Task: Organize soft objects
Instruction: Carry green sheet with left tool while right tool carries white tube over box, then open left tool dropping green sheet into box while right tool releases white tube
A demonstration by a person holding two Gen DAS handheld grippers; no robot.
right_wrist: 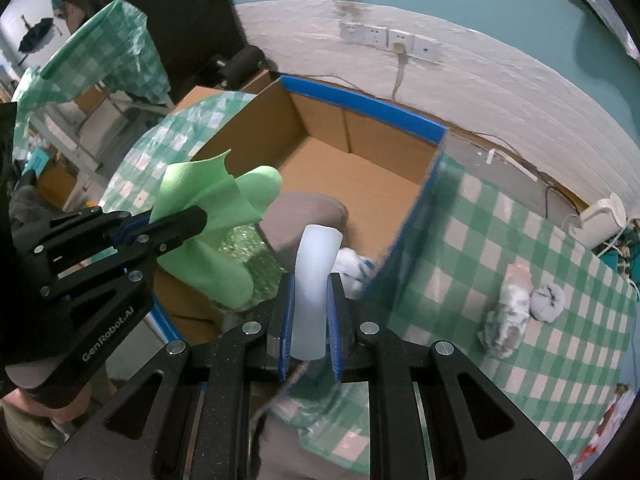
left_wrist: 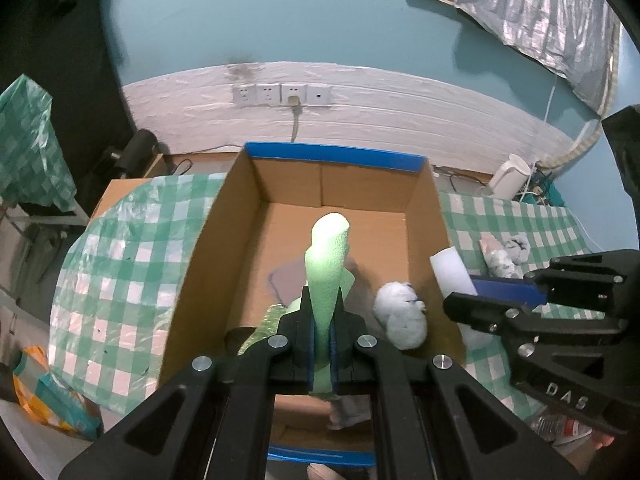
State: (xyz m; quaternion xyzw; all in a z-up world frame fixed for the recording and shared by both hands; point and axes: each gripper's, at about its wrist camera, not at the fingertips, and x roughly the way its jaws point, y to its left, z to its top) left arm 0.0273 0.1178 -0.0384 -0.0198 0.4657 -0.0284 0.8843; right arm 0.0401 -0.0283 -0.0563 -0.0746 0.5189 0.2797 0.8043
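My left gripper (left_wrist: 323, 312) is shut on a folded green foam sheet (left_wrist: 326, 264), which it holds up above the open cardboard box (left_wrist: 336, 178). From the right wrist view the same left gripper (right_wrist: 188, 220) shows at the left with the green sheet (right_wrist: 212, 200) fanning out of it. A white foam piece (right_wrist: 314, 268) is clamped in my right gripper (right_wrist: 310, 300) over the box's near right corner. That right gripper (left_wrist: 472, 294) and its white foam (left_wrist: 450, 270) appear at the box's right wall. Inside the box lie a white fluffy toy (left_wrist: 400, 316), a grey pad (right_wrist: 304, 216) and green bubble wrap (right_wrist: 244, 248).
The box stands on a green-and-white checked tablecloth (right_wrist: 500, 240). Two small rolled soft items (right_wrist: 516, 304) lie on the cloth to the right. A wall with sockets (left_wrist: 280, 94) rises behind the box. A white device (right_wrist: 600, 216) and cables sit at the far right.
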